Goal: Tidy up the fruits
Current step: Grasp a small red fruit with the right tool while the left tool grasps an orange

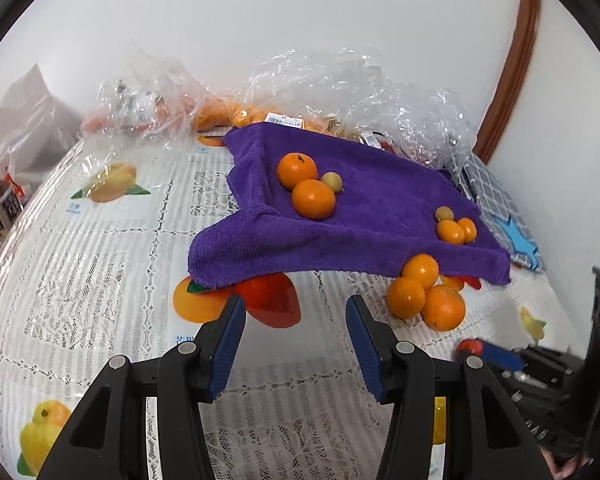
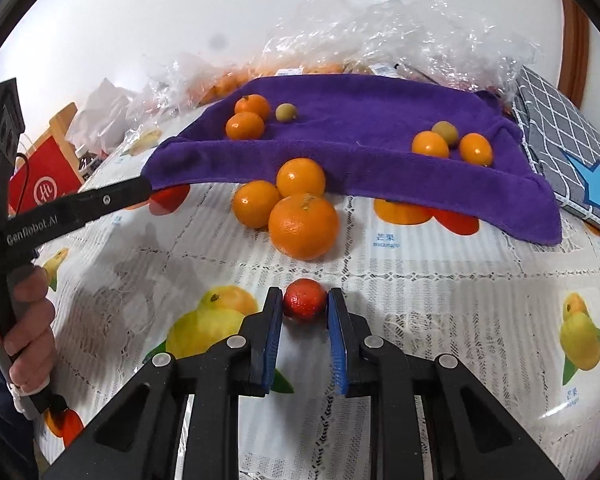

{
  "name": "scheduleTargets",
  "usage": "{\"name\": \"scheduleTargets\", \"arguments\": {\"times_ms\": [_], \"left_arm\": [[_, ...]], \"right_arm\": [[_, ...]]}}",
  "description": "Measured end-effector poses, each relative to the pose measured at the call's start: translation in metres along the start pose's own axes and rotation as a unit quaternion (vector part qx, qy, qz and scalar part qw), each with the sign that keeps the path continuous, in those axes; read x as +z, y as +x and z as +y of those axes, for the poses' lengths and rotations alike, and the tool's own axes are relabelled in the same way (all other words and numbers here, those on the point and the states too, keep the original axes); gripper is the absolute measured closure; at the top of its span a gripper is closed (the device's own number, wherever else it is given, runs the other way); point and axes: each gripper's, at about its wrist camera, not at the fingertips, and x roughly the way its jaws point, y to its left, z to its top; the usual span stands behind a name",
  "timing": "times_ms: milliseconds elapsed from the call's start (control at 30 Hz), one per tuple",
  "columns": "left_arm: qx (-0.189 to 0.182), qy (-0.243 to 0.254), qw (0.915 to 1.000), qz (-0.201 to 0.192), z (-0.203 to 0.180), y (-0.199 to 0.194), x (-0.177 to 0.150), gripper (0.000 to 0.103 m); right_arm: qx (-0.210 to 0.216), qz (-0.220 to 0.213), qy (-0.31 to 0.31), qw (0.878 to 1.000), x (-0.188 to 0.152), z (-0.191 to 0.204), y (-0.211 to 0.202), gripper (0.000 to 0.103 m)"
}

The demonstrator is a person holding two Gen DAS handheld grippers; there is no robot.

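A small red fruit [image 2: 304,307] lies on the fruit-print tablecloth [image 2: 440,304], and my right gripper [image 2: 305,295] is shut on it, blue pads against both sides. Just beyond sit three oranges [image 2: 296,204] at the front edge of a purple towel [image 2: 360,112]. The towel carries two oranges with a greenish small fruit [image 1: 308,188] and a cluster of little kumquats [image 1: 456,226]. My left gripper [image 1: 296,302] stands open over the cloth with nothing between its fingers, short of the towel's near-left corner. The red fruit [image 1: 470,347] also shows at the lower right in the left wrist view.
Crumpled clear plastic bags [image 1: 340,92] holding more oranges pile up behind the towel against the white wall. A grey checked cloth with a blue star [image 2: 572,152] lies to the right. A bottle [image 1: 0,204] and a red box [image 2: 44,180] stand at the left.
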Motion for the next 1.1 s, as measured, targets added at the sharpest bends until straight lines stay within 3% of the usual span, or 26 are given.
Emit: {"name": "scheduleTargets", "arguments": {"times_ms": [167,533,733,900,1100], "left_arm": [[-0.007,0.034,0.9993,0.014,-0.014,0.004,-0.005,0.053],[-0.062,0.101,0.9916,0.051,-0.054,0.018,-0.01,0.053],[-0.033,0.127,0.9885,0.075,-0.076,0.042,-0.003,0.053],[-0.008,0.138,0.9871,0.081,-0.086,0.057,0.003,0.053],[-0.001,0.14,0.9865,0.085,-0.092,0.066,0.008,0.056]], "right_arm": [[-0.006,-0.011,0.022,1.0,-0.002,-0.012,-0.007,0.08],[-0.094,-0.022,0.04,0.995,-0.009,-0.073,-0.025,0.08],[-0.122,-0.032,0.041,0.991,-0.009,-0.096,-0.032,0.08],[-0.086,-0.02,0.069,0.994,-0.012,-0.113,-0.03,0.08],[-0.081,-0.01,0.063,0.995,-0.011,-0.107,-0.025,0.08]]}}
